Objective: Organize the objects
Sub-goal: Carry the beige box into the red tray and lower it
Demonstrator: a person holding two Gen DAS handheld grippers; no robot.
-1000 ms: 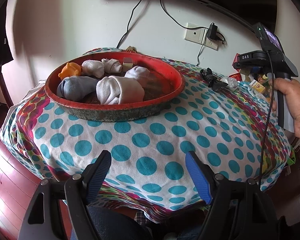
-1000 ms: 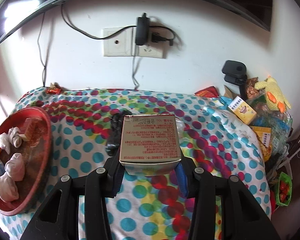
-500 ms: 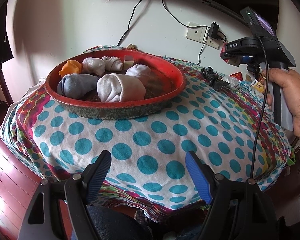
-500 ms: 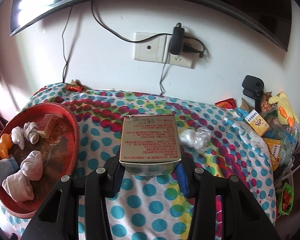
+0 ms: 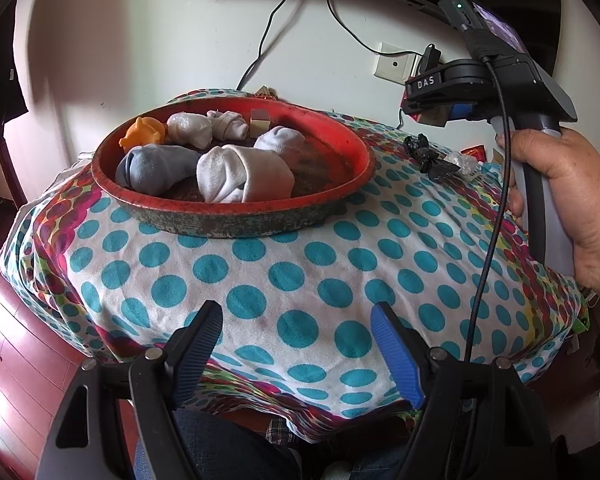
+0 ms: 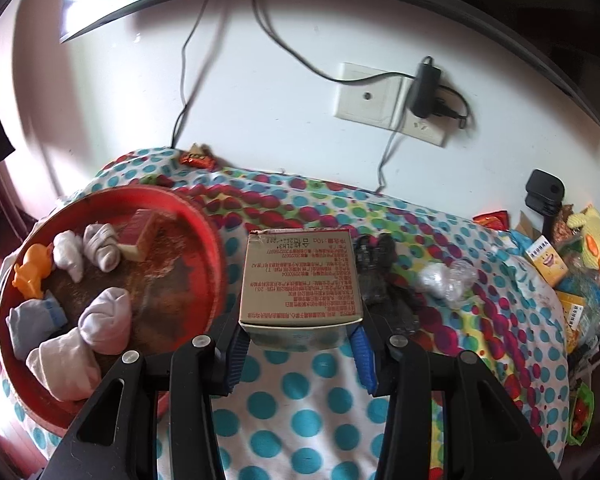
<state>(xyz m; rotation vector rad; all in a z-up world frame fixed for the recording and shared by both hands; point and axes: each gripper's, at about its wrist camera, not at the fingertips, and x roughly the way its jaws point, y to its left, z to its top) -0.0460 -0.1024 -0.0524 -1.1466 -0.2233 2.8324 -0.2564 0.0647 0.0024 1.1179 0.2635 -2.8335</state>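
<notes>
Right wrist view: compared w/ a sec ago the whole scene has slid over. The round red tray w/ the worn rim (image 6: 210,240) was way off at the left edge, now it sits just beside the carried box, so the right hand-held gripper (image 6: 300,350) has swung toward it. Means the drop-off is prob the tray, not there yet tho.

Right hand-held gripper is clamped on the small tan cardboard box w/ red print (image 6: 302,280), blue pads on both its sides, box held in the air above the polka-dot cloth on the bench (image 6: 300,420). Box looks rigid, rectangular, top face covered in red text, one top corner a bit scuffed. Grip looks square, no tilt imo.

Tray already has rolled white socks (image 6: 104,316), a blue-grey one, an orange plastic toy (image 6: 32,268) and a small reddish box at the back. Free space is on its right half.

Left wrist view: left hand-held gripper (image 5: 298,344) has its fingers wide apart, nothing between them, hanging over the near edge of the cloth. The person's hand (image 5: 572,208) w/ the other tool shows at the right.
</notes>
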